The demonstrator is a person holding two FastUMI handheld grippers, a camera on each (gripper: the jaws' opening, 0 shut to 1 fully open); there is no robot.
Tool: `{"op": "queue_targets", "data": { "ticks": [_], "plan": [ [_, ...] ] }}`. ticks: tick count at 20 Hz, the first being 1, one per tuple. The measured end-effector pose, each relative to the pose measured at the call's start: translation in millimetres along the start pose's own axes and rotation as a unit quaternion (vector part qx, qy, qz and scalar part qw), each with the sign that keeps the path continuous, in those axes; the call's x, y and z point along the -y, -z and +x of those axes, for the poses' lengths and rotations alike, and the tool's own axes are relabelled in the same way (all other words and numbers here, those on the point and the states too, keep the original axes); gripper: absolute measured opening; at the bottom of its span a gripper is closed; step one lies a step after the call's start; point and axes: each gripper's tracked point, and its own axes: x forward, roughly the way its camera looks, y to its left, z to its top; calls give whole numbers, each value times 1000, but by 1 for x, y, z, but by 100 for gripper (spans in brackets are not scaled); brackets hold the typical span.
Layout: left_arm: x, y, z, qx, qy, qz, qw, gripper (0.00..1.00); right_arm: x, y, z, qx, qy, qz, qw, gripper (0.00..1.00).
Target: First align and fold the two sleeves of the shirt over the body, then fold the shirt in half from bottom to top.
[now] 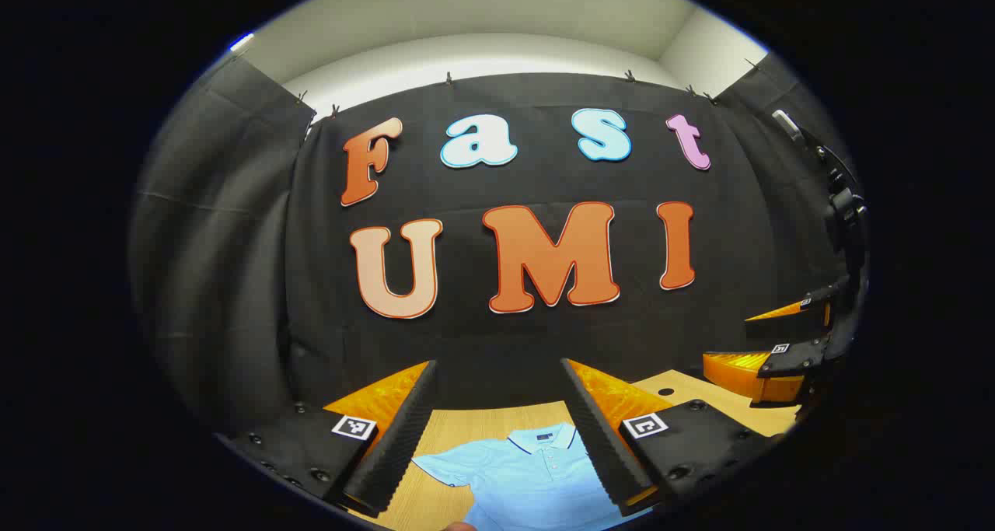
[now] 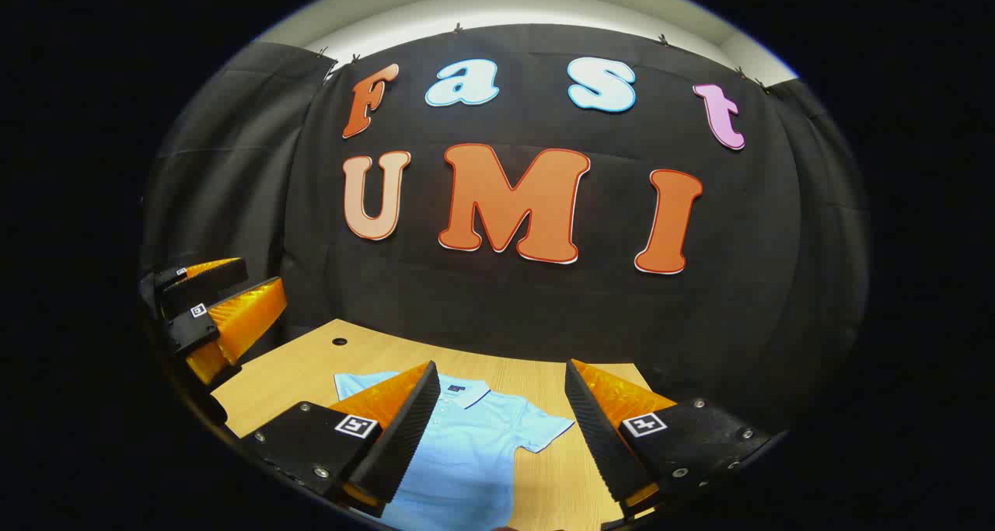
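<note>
Shirt (image 1: 536, 476) lies flat on table (image 2: 311, 375), collar toward wall, sleeves spread out, both grippers, left (image 1: 497, 438) and right (image 2: 497, 438), raised above it, fingers wide, holding nothing.

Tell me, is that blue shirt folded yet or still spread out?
Spread out. The shirt lies flat on the table, both short sleeves sticking out sideways, collar showing.

text: none legible — shirt (image 1: 536, 476) neck label too small | gripper tags — square coded markers, no words
</note>
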Motion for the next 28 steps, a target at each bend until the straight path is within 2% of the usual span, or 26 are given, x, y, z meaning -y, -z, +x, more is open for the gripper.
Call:
{"op": "queue_targets", "data": {
  "ticks": [7, 11, 14, 19, 24, 26, 28],
  "plan": [
    [-7, 4, 2, 4, 11, -5, 1000, 99, -11, 3, 3, -10, 5, 3, 1000, 98],
    [-15, 9, -2, 0, 20, -12, 1000, 99, -17, 12, 5, -30, 18, 9, 999, 99],
    [-24, 9, -4, 4, 33, -12, 999, 99, -16, 17, 7, -43, 41, 8, 998, 99],
    [-36, 20, -6, 1, 56, -13, 998, 99, -9, 41, 23, -100, 65, 19, 993, 98],
    [-45, 17, -1, 9, 32, 2, 999, 99, -1, 75, 57, -166, 42, 52, 984, 97],
    [-53, 16, 3, 9, 4, 10, 1000, 99, 9, 92, 75, -189, 39, 57, 980, 98],
    [-49, 13, 6, 12, -8, 11, 1000, 99, 23, 109, 94, -213, 42, 57, 975, 98]
  ]
}}
